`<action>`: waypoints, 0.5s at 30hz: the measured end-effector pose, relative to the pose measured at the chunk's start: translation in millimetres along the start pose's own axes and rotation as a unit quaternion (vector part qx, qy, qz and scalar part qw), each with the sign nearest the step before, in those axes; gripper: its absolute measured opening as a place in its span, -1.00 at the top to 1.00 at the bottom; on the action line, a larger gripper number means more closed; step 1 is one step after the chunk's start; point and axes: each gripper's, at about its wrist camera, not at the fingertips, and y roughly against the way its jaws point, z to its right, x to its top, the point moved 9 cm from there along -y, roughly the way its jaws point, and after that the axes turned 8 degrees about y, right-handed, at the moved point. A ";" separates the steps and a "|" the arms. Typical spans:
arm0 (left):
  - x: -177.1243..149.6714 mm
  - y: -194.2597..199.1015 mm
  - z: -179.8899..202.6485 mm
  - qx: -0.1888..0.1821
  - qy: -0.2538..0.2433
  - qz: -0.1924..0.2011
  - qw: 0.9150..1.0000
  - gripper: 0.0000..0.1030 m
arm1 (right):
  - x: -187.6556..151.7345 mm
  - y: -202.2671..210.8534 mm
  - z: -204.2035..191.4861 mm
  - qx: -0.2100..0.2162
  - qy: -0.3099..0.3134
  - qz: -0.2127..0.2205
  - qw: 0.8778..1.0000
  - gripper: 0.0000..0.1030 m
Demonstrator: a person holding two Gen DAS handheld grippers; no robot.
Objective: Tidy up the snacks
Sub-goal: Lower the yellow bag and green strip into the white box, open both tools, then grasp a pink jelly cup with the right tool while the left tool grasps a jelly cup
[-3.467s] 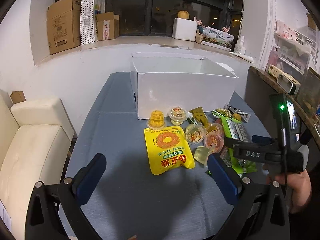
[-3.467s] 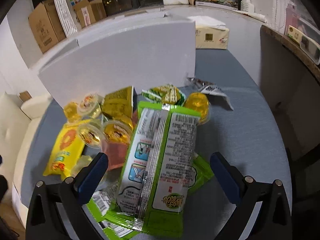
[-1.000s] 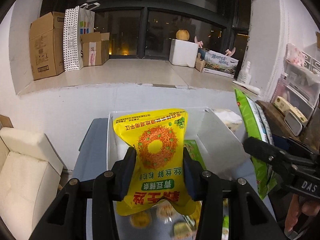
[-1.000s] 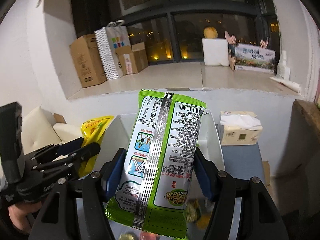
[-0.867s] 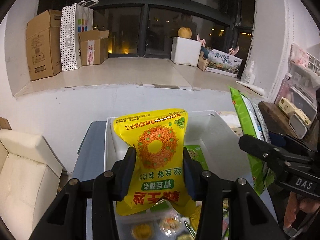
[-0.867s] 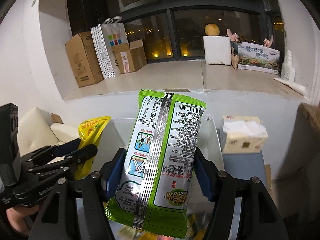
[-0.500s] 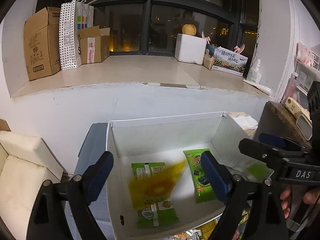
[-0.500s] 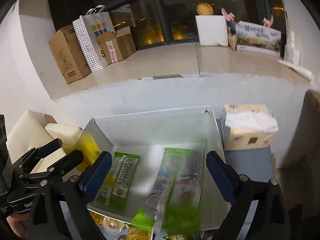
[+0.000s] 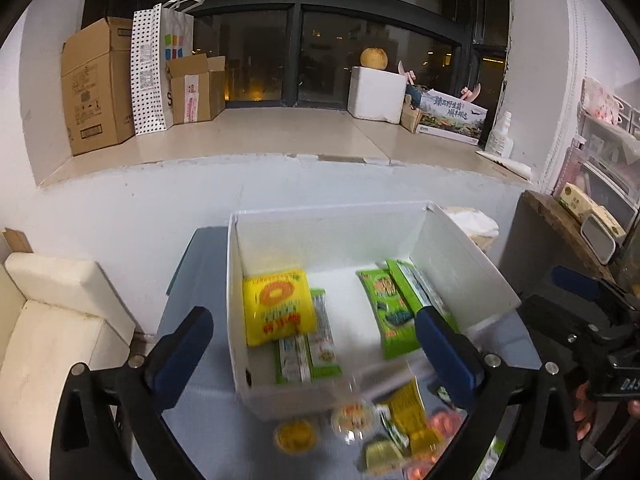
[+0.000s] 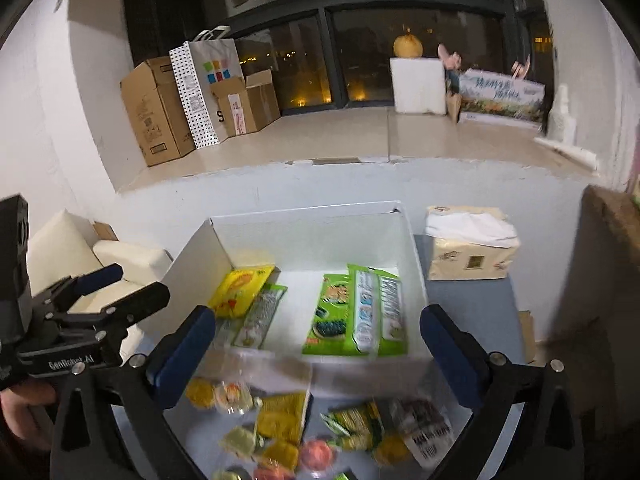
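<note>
Now | glossy yellow pouch (image 9: 278,307) flat | white rectangular box (image 9: 460,264) | foil green packets (image 10: 362,310)

Both fingers opened; yellow bag (image 9: 278,306), green pack (image 10: 374,308) dropped into box (image 9: 460,256).

Free white box (image 9: 460,248) centre; packets flanking

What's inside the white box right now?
The white box holds a yellow snack bag overlapping a green packet on one side, and two more green packets on the other. Whatever lies beneath them is covered.
</note>
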 end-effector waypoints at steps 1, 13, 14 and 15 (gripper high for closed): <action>-5.4 6.0 1.7 -0.003 0.000 0.000 1.000 -1.00 | -5.1 7.6 -3.3 0.003 -0.001 0.001 1.000 -1.00; -90.7 82.9 8.0 -0.020 0.000 -0.006 1.000 -1.00 | -95.1 65.8 -24.3 0.028 -0.028 -0.010 0.999 -1.00; -96.9 86.2 7.5 -0.021 0.000 -0.008 1.000 -1.00 | -105.3 65.8 -24.9 0.030 -0.035 -0.015 0.999 -1.00; -106.7 90.1 6.3 -0.020 0.001 -0.011 1.000 -1.00 | -117.2 64.3 -26.0 0.031 -0.041 -0.023 0.998 -1.00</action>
